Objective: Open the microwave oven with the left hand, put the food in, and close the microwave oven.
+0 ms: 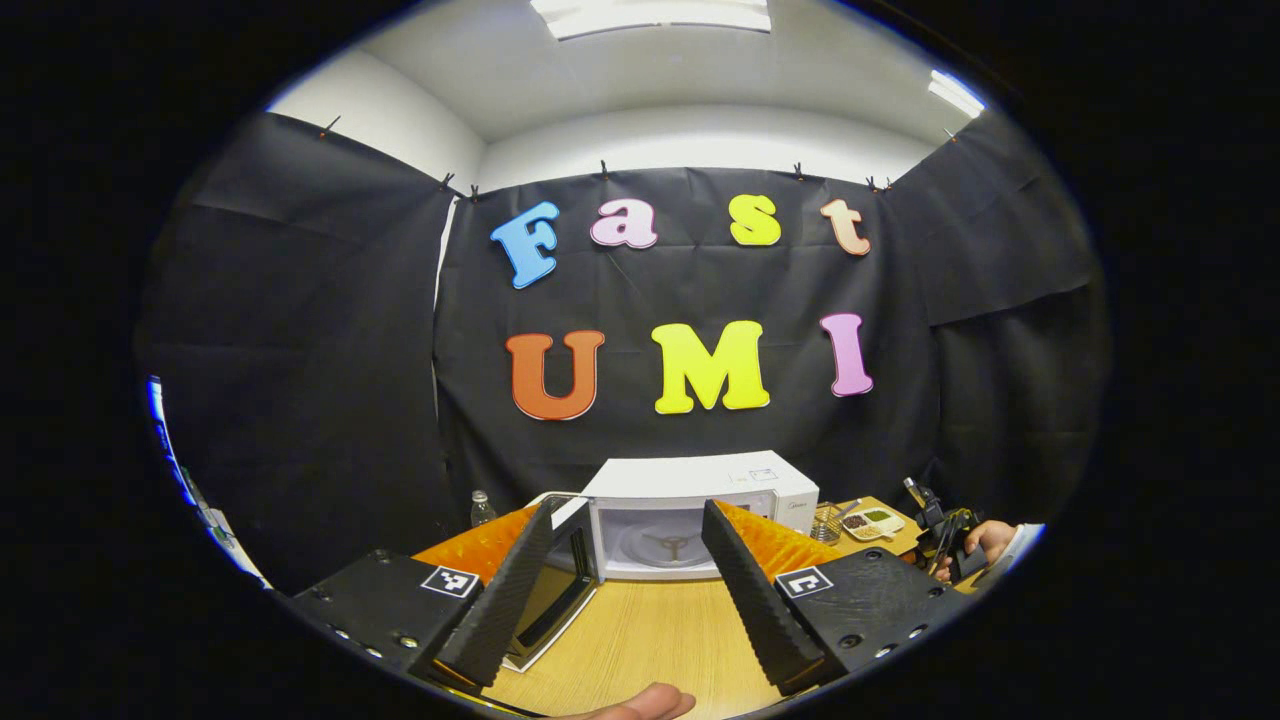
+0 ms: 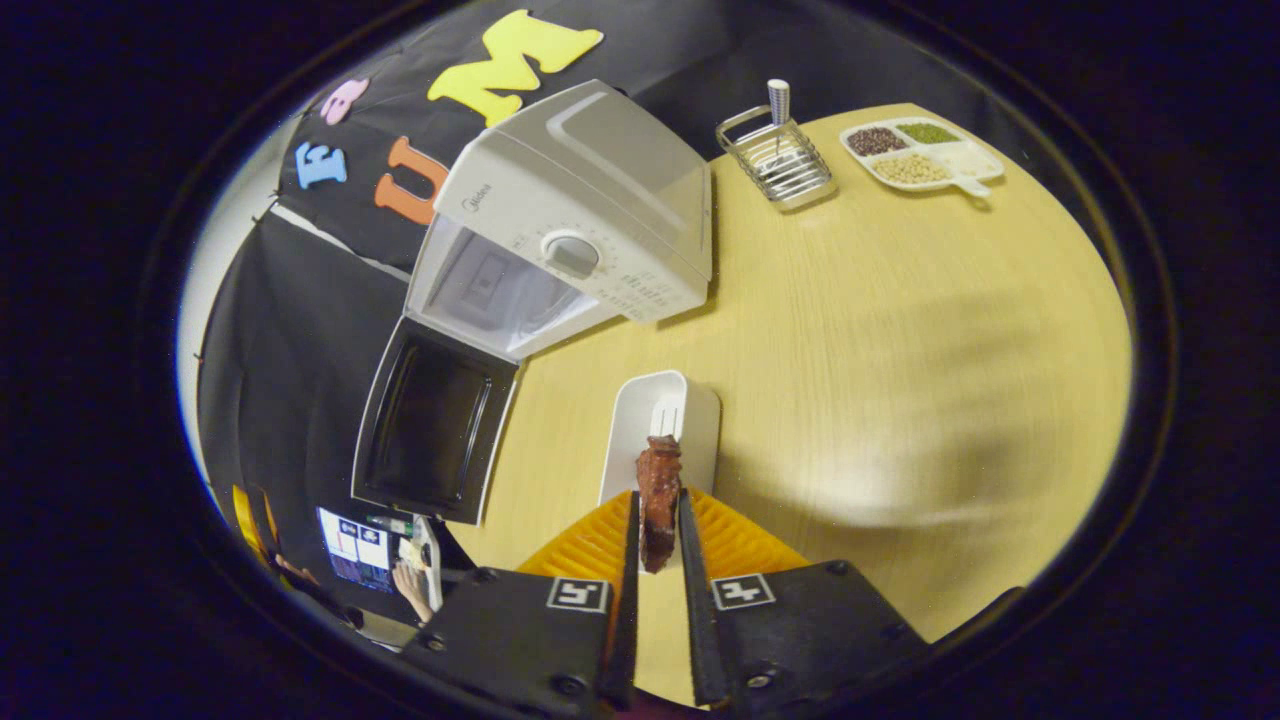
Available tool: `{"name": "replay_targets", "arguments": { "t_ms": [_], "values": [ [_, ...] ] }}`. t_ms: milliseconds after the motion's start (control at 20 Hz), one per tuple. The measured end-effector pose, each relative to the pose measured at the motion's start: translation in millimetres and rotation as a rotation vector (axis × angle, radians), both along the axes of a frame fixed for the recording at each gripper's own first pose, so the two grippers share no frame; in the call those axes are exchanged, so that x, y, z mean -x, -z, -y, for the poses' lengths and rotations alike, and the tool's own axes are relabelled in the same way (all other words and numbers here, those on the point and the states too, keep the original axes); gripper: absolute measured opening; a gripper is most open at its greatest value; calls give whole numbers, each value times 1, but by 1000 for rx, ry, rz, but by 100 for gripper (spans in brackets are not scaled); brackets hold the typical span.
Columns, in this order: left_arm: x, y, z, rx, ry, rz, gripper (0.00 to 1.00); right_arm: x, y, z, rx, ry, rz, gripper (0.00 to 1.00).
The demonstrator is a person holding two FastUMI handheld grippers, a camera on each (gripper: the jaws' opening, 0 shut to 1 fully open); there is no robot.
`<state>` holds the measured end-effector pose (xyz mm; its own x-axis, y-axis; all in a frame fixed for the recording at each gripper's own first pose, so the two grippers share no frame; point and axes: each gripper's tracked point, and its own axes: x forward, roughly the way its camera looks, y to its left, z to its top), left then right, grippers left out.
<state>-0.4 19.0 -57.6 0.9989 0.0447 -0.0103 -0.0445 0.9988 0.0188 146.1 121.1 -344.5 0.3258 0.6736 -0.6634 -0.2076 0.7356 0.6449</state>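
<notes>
The white microwave (image 1: 700, 495) stands at the back of the wooden table with its door (image 1: 560, 585) swung out to the left and the turntable visible inside. My left gripper (image 1: 632, 512) is open in front of the cavity, holding nothing. In the right gripper view the microwave (image 2: 580, 220) and its open door (image 2: 430, 420) lie to the upper left. My right gripper (image 2: 657, 497) is shut on a reddish-brown piece of food (image 2: 658, 485) over the near end of a white oblong dish (image 2: 690, 410). The right gripper (image 1: 945, 535) and its hand also appear far right in the left gripper view.
A wire rack (image 2: 778, 160) and a divided tray of beans (image 2: 920, 152) sit at the table's far side, right of the microwave. A small bottle (image 1: 482, 508) stands behind the door. A wide stretch of bare tabletop (image 2: 900, 350) lies right of the dish.
</notes>
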Motion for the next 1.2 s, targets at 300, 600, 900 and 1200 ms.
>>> {"name": "replay_targets", "arguments": {
  "t_ms": [300, 600, 900, 1200],
  "values": [
    [4, 2, -7, -15, -8, 9, 92, 15, -28, 1, 159, -52, 175, 12],
    [14, 9, -10, -5, 13, 19, 92, 31, -73, -4, 493, -79, 516, 12],
    [22, 23, -27, -4, 7, 16, 92, 57, -76, -56, 603, -137, 687, 12],
    [25, 40, -47, 22, -18, -34, 92, 40, -64, -114, 612, -129, 773, 12]
  ]
}}
